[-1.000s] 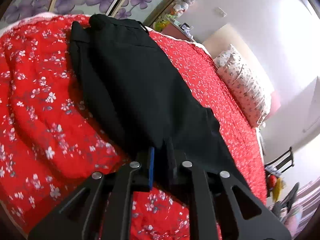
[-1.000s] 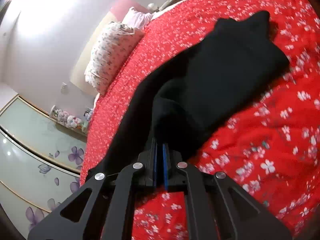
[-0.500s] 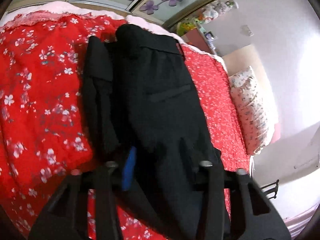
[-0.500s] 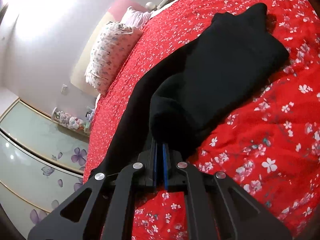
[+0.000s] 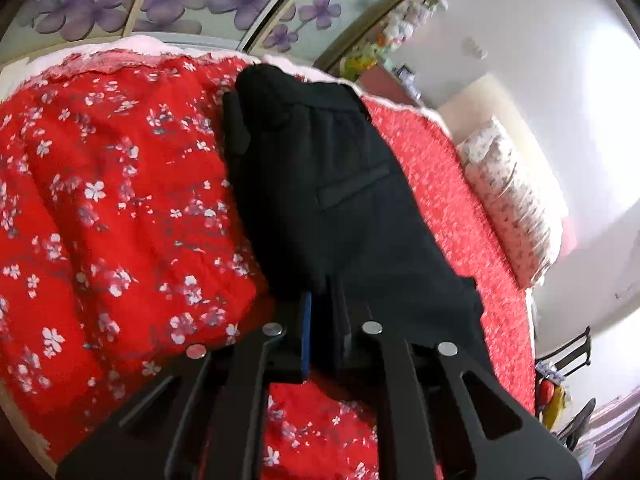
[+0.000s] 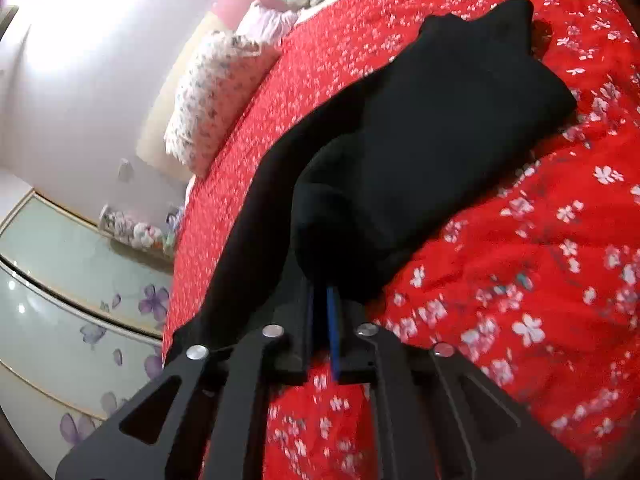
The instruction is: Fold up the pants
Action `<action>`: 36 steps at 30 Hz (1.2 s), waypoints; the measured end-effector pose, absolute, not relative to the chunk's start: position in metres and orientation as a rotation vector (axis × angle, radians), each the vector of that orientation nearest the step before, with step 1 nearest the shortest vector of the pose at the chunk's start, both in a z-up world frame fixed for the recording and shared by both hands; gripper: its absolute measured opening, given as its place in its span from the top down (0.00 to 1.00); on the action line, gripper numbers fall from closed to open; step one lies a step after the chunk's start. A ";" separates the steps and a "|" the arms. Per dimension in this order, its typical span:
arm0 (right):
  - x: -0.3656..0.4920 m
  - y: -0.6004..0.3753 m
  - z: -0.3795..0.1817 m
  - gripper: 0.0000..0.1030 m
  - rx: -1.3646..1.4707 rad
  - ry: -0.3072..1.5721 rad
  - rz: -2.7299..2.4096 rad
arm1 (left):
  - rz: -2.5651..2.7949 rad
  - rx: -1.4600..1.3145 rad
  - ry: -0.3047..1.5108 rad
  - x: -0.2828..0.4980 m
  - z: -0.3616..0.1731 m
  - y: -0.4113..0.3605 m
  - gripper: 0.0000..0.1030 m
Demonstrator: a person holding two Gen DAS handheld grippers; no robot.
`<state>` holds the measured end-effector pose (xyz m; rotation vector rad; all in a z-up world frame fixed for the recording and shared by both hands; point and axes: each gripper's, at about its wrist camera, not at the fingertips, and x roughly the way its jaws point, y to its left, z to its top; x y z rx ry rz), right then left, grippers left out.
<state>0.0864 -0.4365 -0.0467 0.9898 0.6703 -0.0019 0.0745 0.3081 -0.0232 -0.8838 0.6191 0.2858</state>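
Black pants (image 5: 340,200) lie folded lengthwise on a red flowered bedspread (image 5: 100,200), waistband at the far end and a welt pocket facing up. My left gripper (image 5: 322,300) pinches the near edge of the fabric, and its jaws are opening slightly. In the right wrist view the pants (image 6: 420,140) stretch away toward the upper right, with a leg trailing down to the left. My right gripper (image 6: 320,292) has a bunched fold of the cloth at its tips. Its jaws are opening, and a narrow gap shows between the blue pads.
A flowered pillow (image 5: 512,200) (image 6: 216,96) lies by the wall at the bed's head. Sliding wardrobe doors with purple flowers (image 5: 200,0) (image 6: 60,260) stand past the bed's edge. A dark chair (image 5: 568,356) stands at the lower right, beyond the bed.
The left gripper has carried its pants edge across the bed, so the waistband and pocket now sit nearer the frame's middle. The gap between the right gripper's pads has widened a little.
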 end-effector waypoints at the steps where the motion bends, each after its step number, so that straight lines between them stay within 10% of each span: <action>1: 0.084 -0.437 -0.045 0.76 0.978 0.689 0.007 | 0.276 -0.882 0.606 0.073 -0.022 0.307 0.84; 4: 0.068 -0.443 -0.031 0.38 0.918 0.715 -0.003 | 0.254 -0.841 0.576 0.068 -0.015 0.298 0.61; 6: 0.050 -0.454 -0.016 0.35 0.899 0.648 -0.023 | 0.306 -0.781 0.569 0.061 -0.007 0.288 0.25; 12: 0.037 -0.534 0.024 0.43 0.907 0.504 -0.189 | 0.269 -0.714 0.539 0.047 -0.001 0.268 0.22; 23: 0.110 -0.541 -0.012 0.57 0.644 0.846 -0.268 | 0.200 -0.619 0.597 0.049 -0.011 0.237 0.15; 28: 0.110 -0.515 -0.020 0.85 0.419 0.888 -0.270 | 0.202 -0.608 0.600 0.049 -0.013 0.235 0.13; 36: 0.118 -0.489 0.044 0.89 0.044 0.738 -0.333 | 0.206 -0.593 0.603 0.051 -0.011 0.233 0.11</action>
